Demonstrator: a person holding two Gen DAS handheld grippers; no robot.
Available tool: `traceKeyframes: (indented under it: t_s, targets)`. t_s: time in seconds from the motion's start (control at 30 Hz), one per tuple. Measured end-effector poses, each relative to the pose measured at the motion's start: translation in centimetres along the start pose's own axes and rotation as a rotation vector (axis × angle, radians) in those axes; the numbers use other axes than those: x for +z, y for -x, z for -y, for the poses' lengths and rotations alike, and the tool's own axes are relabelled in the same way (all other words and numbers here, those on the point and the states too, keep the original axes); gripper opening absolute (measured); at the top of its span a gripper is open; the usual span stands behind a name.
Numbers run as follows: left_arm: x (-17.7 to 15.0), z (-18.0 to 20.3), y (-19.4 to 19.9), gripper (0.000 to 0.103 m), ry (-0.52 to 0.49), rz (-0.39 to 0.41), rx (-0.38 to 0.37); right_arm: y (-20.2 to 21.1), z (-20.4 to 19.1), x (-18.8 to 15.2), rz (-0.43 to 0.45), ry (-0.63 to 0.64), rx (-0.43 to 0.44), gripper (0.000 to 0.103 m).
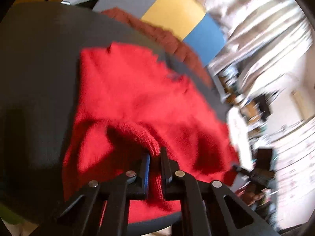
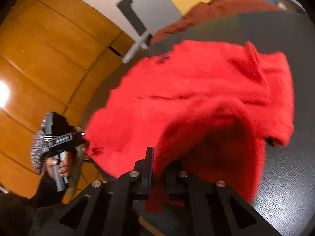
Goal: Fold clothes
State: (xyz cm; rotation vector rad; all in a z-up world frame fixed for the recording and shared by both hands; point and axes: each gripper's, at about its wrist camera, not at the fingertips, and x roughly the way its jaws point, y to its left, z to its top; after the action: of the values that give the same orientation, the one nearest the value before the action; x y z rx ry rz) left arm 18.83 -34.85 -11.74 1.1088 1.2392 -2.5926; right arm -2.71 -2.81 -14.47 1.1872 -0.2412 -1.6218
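A bright red knitted sweater (image 1: 133, 90) lies spread on a dark round table (image 1: 39, 68). In the left wrist view my left gripper (image 1: 155, 153) is shut on a ribbed edge of the sweater, lifting a fold of it near the table's front edge. In the right wrist view my right gripper (image 2: 157, 157) is shut on another part of the sweater's (image 2: 196, 90) near edge, and the knit arches up from its fingers. The left gripper's body (image 2: 63, 139) and the hand holding it show at the left of the right wrist view.
A darker rust-red cloth (image 1: 157, 31) lies heaped at the table's far edge, seen too in the right wrist view as rust-red cloth (image 2: 216, 5). A grey chair arm (image 2: 135, 47) stands beyond the table. Wooden floor (image 2: 49, 59) spreads to the left, cluttered shelves (image 1: 246, 102) to the right.
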Motion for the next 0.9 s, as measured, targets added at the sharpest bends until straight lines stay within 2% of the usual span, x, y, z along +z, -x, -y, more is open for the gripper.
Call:
traceKeyframes:
  t_s: [0.07,0.17,0.23,0.3,0.37,0.4,0.43,0.47,0.53,0.63,0.73,0.9]
  targets:
    - [1.4,-0.1,0.9,0.007,0.030,0.050,-0.059,0.9,0.2,1.4,0.069,-0.038,0.082,0.010]
    - [4.2,-0.3,1.1,0.007,0.079,0.104,-0.103,1.7,1.1,3.8,0.168,-0.117,0.170,0.010]
    - [5.9,-0.4,0.4,0.007,0.106,0.128,-0.093,1.3,2.6,5.6,0.224,-0.194,0.168,0.014]
    - [7.5,-1.3,-1.1,0.007,0.169,0.130,-0.056,0.5,4.2,6.6,0.245,-0.255,0.132,0.014]
    - [8.7,-2.3,-2.5,0.009,0.229,0.131,-0.007,-0.4,5.9,7.5,0.259,-0.314,0.091,0.024]
    - [9.3,-2.9,-3.3,0.016,0.262,0.131,0.024,-0.3,6.3,7.5,0.266,-0.327,0.083,0.040]
    - [9.8,-3.6,-3.9,0.022,0.305,0.121,0.021,-0.1,6.6,7.2,0.272,-0.334,0.081,0.064]
    - [10.1,-4.0,-4.3,0.026,0.338,0.115,-0.002,0.1,6.9,7.0,0.279,-0.342,0.079,0.071]
    - [10.1,-4.6,-3.9,0.027,0.361,0.135,0.011,0.5,7.4,6.6,0.291,-0.356,0.074,0.072]
    - [9.5,-4.4,-2.0,0.027,0.296,0.178,0.086,1.9,7.3,6.0,0.305,-0.327,0.044,0.072]
    - [9.3,-3.5,-1.0,0.029,0.166,0.178,0.182,2.9,5.7,6.6,0.297,-0.208,-0.064,0.072]
    - [9.7,-1.1,-2.7,0.038,-0.057,0.095,0.297,1.1,3.9,9.4,0.220,-0.022,-0.245,0.072]
